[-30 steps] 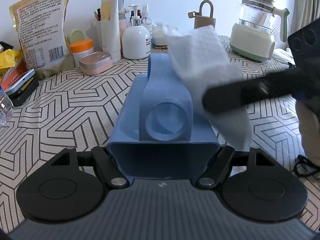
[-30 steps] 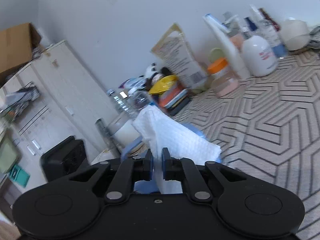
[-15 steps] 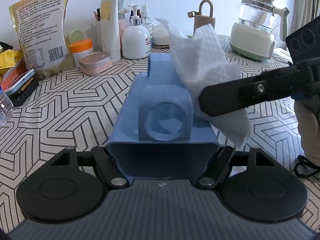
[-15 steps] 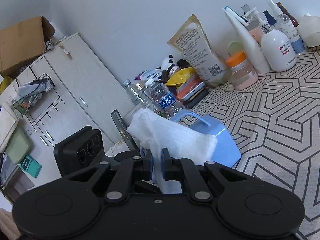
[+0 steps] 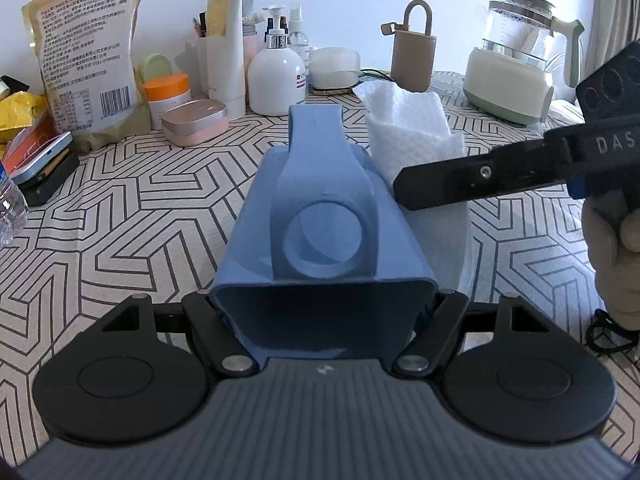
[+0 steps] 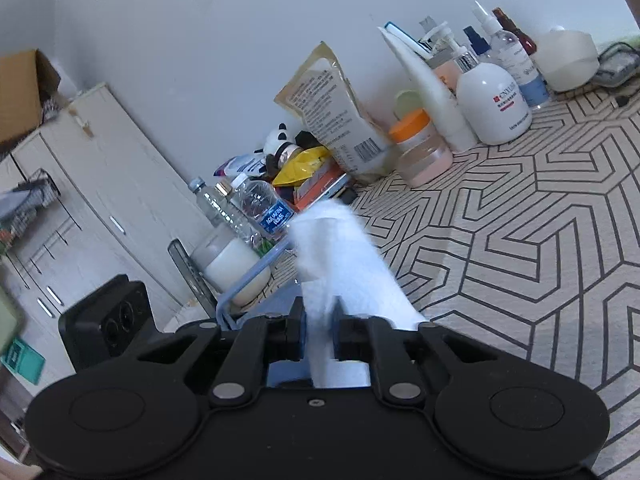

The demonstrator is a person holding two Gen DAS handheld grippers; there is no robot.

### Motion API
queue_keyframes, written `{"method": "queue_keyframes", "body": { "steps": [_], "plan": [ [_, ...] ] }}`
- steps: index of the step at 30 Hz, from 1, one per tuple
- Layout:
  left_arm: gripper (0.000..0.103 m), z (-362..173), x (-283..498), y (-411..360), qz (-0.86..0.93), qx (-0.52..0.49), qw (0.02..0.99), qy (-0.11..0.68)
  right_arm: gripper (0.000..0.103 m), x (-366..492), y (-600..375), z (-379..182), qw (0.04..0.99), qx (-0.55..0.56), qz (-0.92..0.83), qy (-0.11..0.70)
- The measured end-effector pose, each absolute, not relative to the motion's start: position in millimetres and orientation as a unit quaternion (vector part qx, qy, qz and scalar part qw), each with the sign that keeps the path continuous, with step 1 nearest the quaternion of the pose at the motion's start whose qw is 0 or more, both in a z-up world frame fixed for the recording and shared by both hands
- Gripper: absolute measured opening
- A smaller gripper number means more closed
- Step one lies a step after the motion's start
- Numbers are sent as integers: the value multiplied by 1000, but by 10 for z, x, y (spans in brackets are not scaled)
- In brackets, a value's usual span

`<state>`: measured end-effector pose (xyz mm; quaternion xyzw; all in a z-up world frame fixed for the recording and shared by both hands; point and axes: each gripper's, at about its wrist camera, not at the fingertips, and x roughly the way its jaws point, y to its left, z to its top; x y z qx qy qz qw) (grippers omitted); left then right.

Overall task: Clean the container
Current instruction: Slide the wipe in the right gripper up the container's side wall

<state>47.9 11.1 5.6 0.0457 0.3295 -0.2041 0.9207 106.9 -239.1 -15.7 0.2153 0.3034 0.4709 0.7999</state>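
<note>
Blue plastic container [image 5: 320, 216] lies on its side, wide end clamped in the left claw [image 5: 324, 312], handle strap with round ring facing up, far end pointing away from that claw over the desk [image 5: 120, 216]. Left claw clenched on the container's two outer walls, fingers [image 5: 212, 328] pressed on either side.

White paper towel [image 5: 408, 136] sits just right of the container as seen from the left claw, touching its right wall, upper part bunched and standing above it. Right claw [image 6: 319, 332] comes in from the right side, its black finger [image 5: 460, 180] lying across the towel next to the container wall. In the right wrist view the towel [image 6: 344, 276] runs between the two fingers and sticks out forward; jaws are opening at this moment, towel between them and the pads appear in contact with it. Blue container edge [image 6: 248, 280] shows just left of and below the towel there. A gloved hand [image 5: 612, 248] holds the right claw's grip.

Beyond the left claw, along the wall: white pump bottle [image 5: 276, 76], tan snack bag [image 5: 88, 60], orange-lid jar [image 5: 166, 94], pink tin [image 5: 196, 122], tan handled bottle [image 5: 412, 58], glass kettle on green-cream base [image 5: 512, 68]. Ahead-left of the right claw: water bottles [image 6: 260, 208], white cabinet [image 6: 80, 208].
</note>
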Motion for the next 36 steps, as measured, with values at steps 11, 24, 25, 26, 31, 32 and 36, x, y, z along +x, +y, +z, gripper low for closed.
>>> {"method": "queue_keyframes", "body": {
  "steps": [11,24,25,26,31,32,36],
  "plan": [
    [74,55,481,122,-201,42,921,330,9,939,-2328,-88,792,178,508,287],
    [73,60,462,100,-200,50,923,326,3,1006,-2378,-122,773,207,524,291],
    [73,60,467,106,-200,48,922,327,3,1021,-2395,-131,776,211,518,293],
    [73,60,471,108,-199,46,922,328,3,1032,-2411,-141,778,214,513,294],
    [73,59,466,99,-198,49,922,328,4,1098,-2406,-201,786,220,486,312],
    [73,59,466,98,-198,50,922,328,4,1104,-2409,-206,786,221,484,313],
    [73,58,468,105,-201,47,922,328,4,1125,-2423,-226,792,220,472,318]
  ]
}}
